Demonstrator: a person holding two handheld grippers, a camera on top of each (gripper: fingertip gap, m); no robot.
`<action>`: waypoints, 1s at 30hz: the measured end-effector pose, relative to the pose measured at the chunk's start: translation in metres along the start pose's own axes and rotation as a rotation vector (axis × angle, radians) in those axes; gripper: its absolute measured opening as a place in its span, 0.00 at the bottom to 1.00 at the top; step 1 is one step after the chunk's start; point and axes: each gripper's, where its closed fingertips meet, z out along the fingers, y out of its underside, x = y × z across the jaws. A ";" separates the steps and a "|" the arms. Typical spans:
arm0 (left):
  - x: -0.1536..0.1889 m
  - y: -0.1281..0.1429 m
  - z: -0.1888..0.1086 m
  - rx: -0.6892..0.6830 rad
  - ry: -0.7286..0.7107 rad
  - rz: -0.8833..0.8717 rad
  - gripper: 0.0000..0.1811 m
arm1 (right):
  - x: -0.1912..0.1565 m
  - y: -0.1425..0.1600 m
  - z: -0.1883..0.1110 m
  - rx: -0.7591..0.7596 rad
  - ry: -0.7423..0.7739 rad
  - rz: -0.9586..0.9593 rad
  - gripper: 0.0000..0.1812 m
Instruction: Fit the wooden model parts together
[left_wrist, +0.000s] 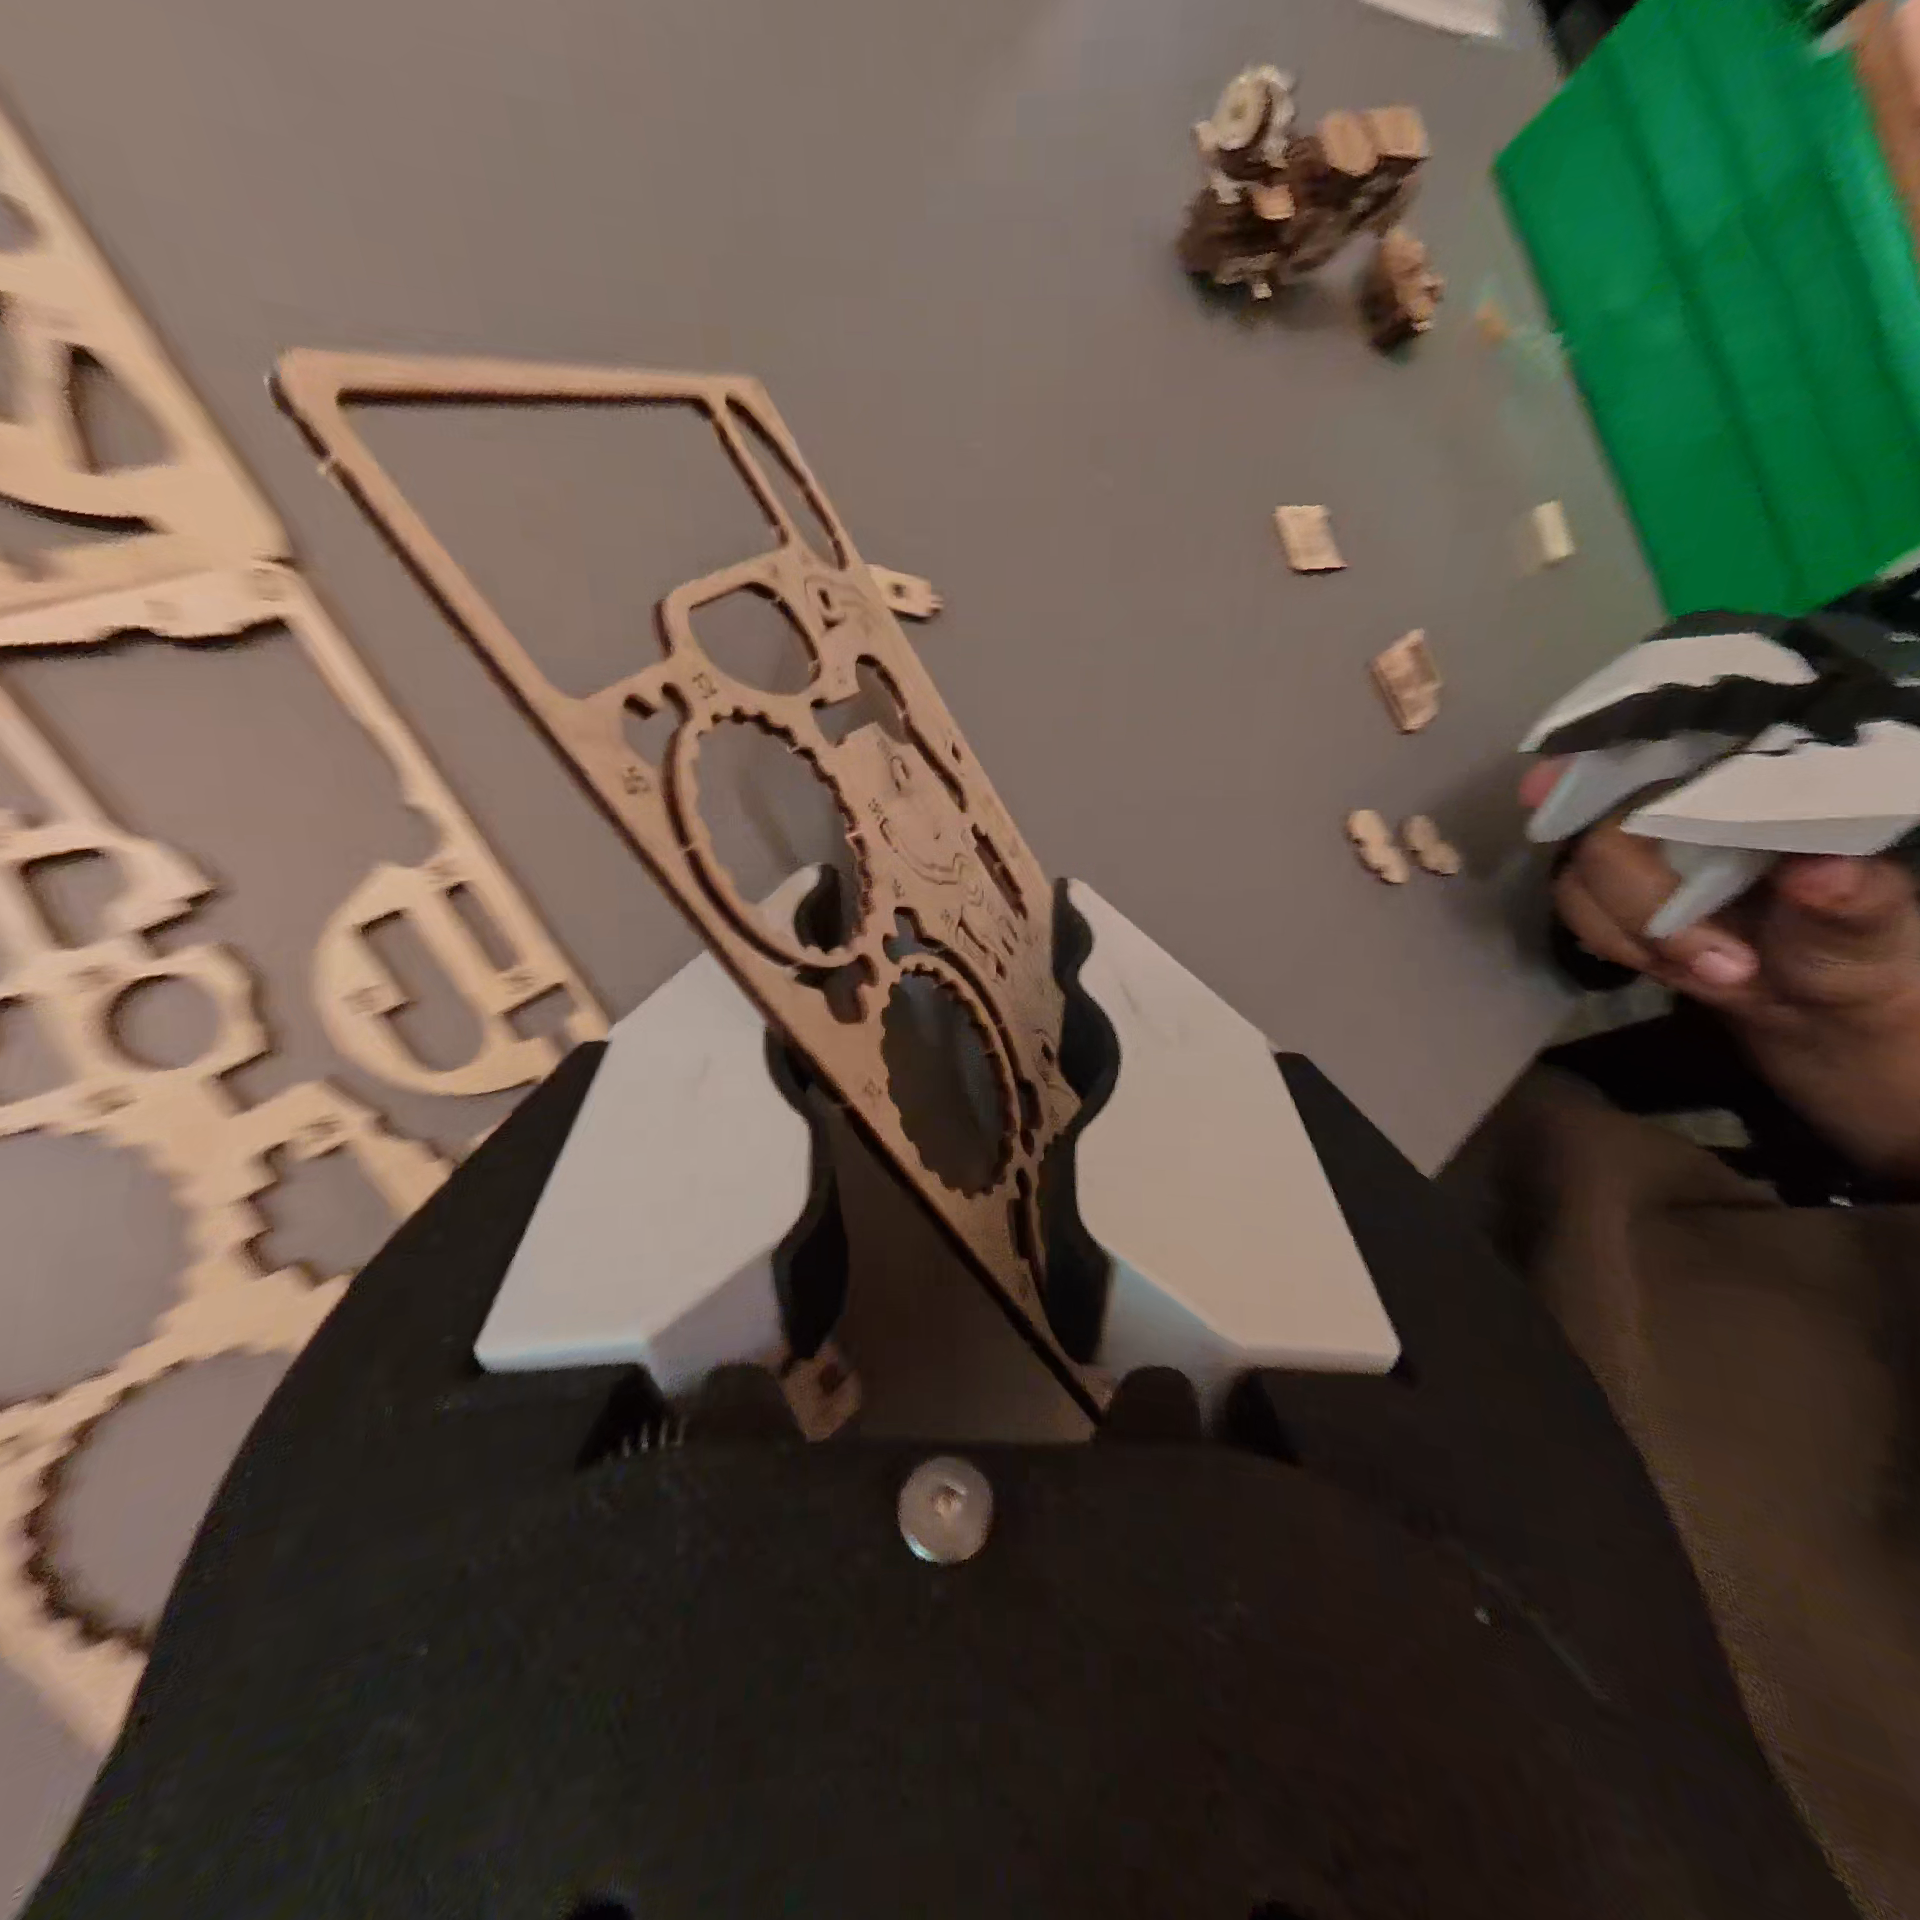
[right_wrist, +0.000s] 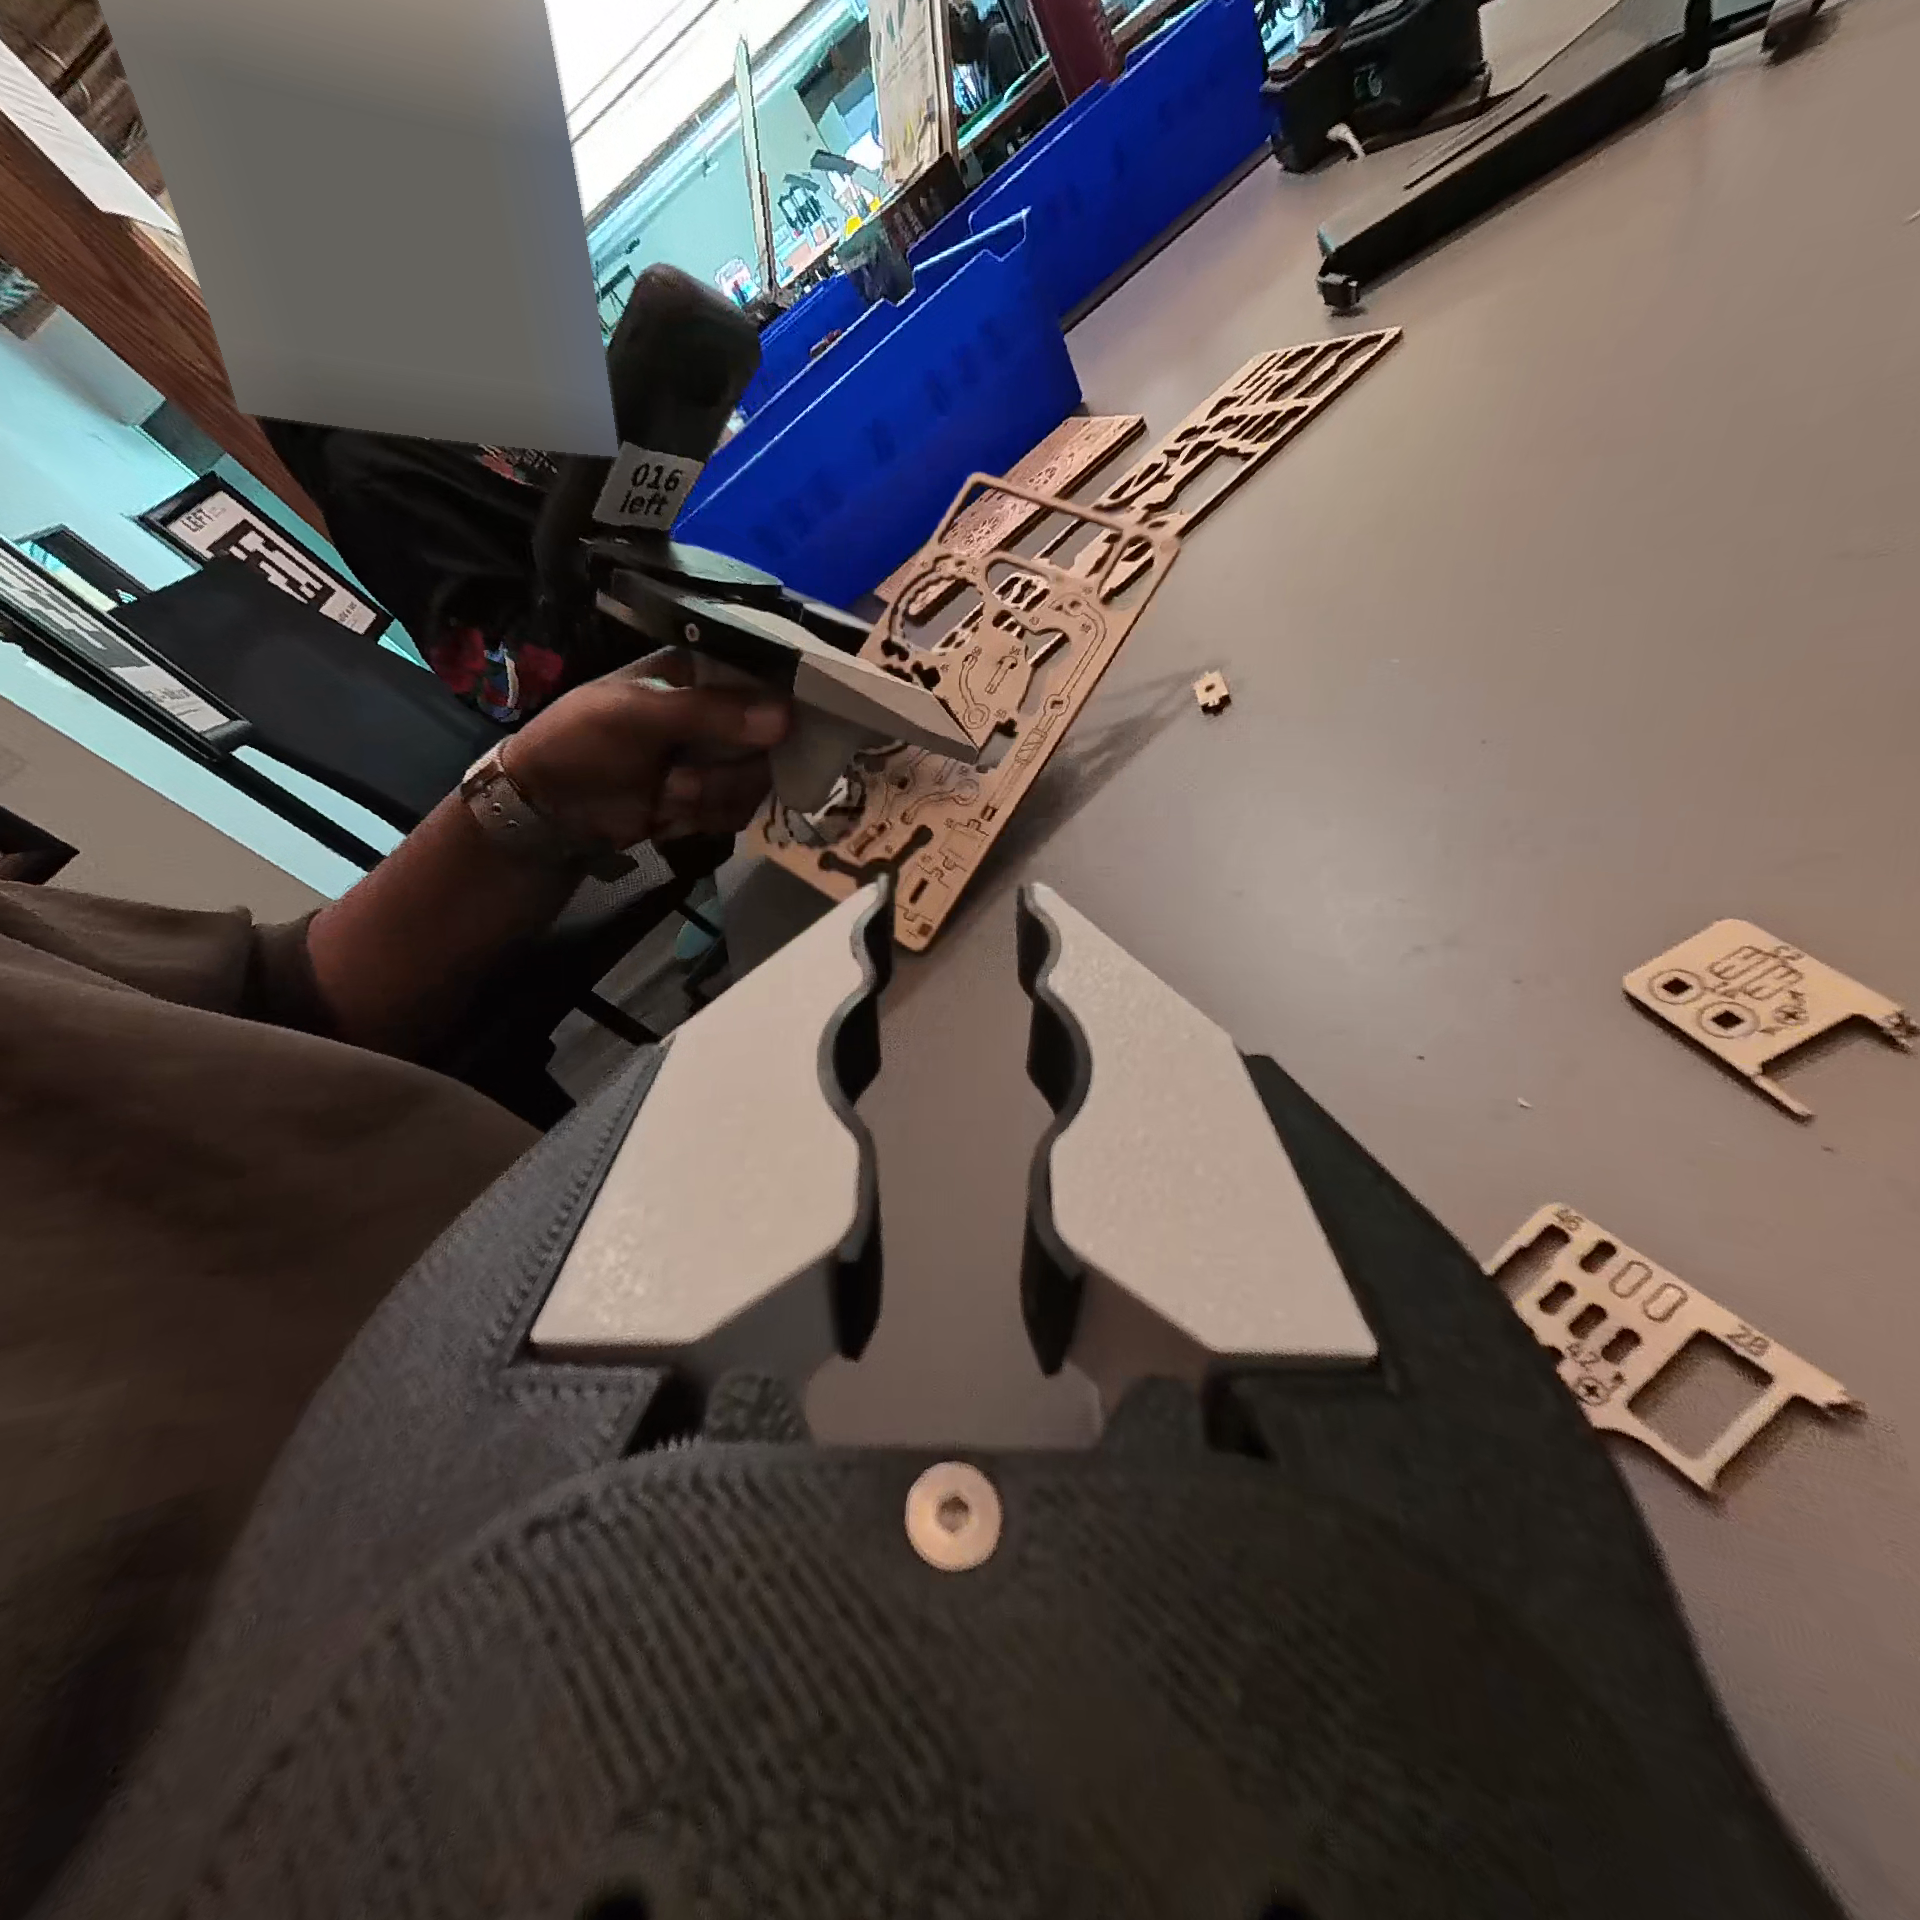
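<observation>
My left gripper (left_wrist: 940, 914) is shut on a laser-cut wooden parts sheet (left_wrist: 935, 821), which runs tilted between the fingers and away over the grey table (left_wrist: 1039, 416). In the right wrist view the left gripper (right_wrist: 935, 727) holds this sheet (right_wrist: 1039, 665) on edge, its lower edge on the table. My right gripper (right_wrist: 956, 904) is open and empty, just in front of the sheet's near corner. It also shows at the right of the left wrist view (left_wrist: 1579, 790), held by a hand. A partly built wooden model (left_wrist: 1299, 197) stands at the far side.
Emptied sheets (left_wrist: 156, 727) lie to the left. Several small loose pieces (left_wrist: 1408, 681) lie between the model and the right gripper. A green box (left_wrist: 1714, 312) is at the far right. Blue bins (right_wrist: 914, 416) line the table; two sheet fragments (right_wrist: 1756, 1008) (right_wrist: 1662, 1351) lie right. The right tips stand about 20 cm off the partly built wooden model (left_wrist: 1299, 197).
</observation>
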 end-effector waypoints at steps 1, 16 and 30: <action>-0.007 -0.002 -0.003 0.006 -0.041 0.018 0.25 | 0.001 -0.001 -0.001 0.005 0.001 0.003 0.12; -0.046 -0.048 -0.048 0.238 -0.533 0.304 0.44 | 0.033 -0.037 -0.047 0.161 0.115 0.034 0.09; 0.085 -0.007 0.021 0.205 0.032 0.291 0.38 | 0.037 0.010 -0.045 -0.246 0.211 -0.369 0.11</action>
